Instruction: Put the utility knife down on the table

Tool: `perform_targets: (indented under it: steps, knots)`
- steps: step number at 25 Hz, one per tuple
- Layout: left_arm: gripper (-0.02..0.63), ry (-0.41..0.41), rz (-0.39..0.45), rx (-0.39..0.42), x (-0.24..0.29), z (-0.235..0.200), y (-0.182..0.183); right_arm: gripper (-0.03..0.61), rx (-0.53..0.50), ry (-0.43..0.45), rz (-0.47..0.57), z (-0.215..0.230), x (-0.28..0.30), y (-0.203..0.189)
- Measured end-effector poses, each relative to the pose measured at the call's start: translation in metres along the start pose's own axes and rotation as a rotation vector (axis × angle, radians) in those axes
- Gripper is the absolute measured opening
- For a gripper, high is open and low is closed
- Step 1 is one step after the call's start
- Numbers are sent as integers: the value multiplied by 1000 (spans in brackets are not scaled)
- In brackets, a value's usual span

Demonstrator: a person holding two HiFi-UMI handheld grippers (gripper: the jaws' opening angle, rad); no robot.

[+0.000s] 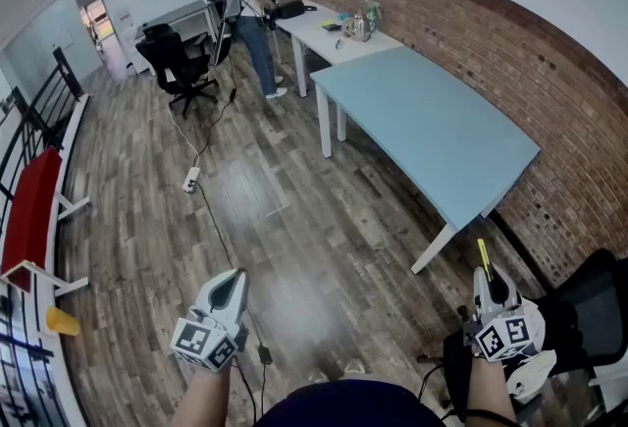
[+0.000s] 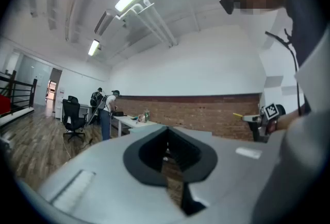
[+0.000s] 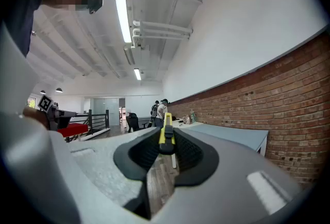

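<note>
Lowest and nearest at right: right gripper (image 1: 488,286), held level, pads pinching one yellow knife (image 1: 482,250). Clamped by its body, edge up, tip poking forward past the jaws toward the near end of the blue table (image 1: 432,121). Up in the air over the floor (image 1: 294,219), short of the table's near corner and not touching it.

Low at left: left gripper (image 1: 234,280), also level, jaws drawn together to a thin slit with nothing in them. Two grippers in all, well apart from each other.

Two tables: the blue one, long, running away along the brick wall (image 1: 549,91); a white table (image 1: 329,37) butted to its far end, with small items on it. Two people (image 1: 257,23) standing by that far end.

Two chairs: near chair (image 1: 589,307) just beside the right gripper, far chair (image 1: 177,62) well off at left. Open wood floor left of the blue table's long edge, crossed by one cable (image 1: 211,214).
</note>
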State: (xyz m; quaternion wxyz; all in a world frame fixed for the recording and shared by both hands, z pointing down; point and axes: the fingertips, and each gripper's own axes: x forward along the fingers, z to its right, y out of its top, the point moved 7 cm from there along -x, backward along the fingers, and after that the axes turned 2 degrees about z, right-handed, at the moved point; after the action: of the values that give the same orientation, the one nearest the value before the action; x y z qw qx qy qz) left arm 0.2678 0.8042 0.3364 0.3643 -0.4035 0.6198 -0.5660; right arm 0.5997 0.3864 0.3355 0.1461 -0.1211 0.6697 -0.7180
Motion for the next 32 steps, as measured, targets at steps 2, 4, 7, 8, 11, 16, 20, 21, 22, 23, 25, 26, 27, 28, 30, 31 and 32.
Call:
perform_targets:
  steps: [2,4,7,8,11,16,20,21,22,23,25,26,27,28,30,31,32]
  knots:
    - [5,1,6,-16,5,3,0,74,-3,-1,-2,4,2,-1]
    - [5,-6,15,-24,11,8,2,74,-8,-6,-7,9,3,-1]
    - [5,-17,25,-20,19,14,6,74,-9,-7,-19,15,3,-2]
    - [5,-16,28,-17,21,16,8,74,-6,-3,-20,17,4,-3]
    - [5,-17,23,10,28,23,9,75,33,5,18,25,3,2]
    - [5,-22,42,58,47,32,16,75,29,36,55,38,5,10]
    - [5,4,24,7,61,29,4,75,57,37,23,49,21,-11]
    - [5,1,12,7,64,26,1,75,64,34,19,50,25,-15]
    - [5,-1,1,13,67,22,-1,75,67,32,20,50,31,-16]
    - [5,-1,-6,19,72,16,-2,75,69,30,26,51,37,-16]
    - [5,-1,-14,28,85,4,-3,75,70,25,39,54,52,-15]
    - [5,-1,-18,30,94,-2,-3,75,69,22,42,56,59,-14]
    - [5,-5,-20,29,104,-6,-3,75,67,19,41,58,66,-13]
    - [5,-10,-20,27,115,-11,-2,75,64,15,38,60,73,-13]
    - [5,-28,-20,20,135,-21,0,75,57,4,28,62,87,-12]
    - [5,-40,-21,18,145,-27,0,75,55,-4,25,62,94,-11]
    - [5,-56,-24,18,155,-33,0,75,53,-14,25,63,101,-10]
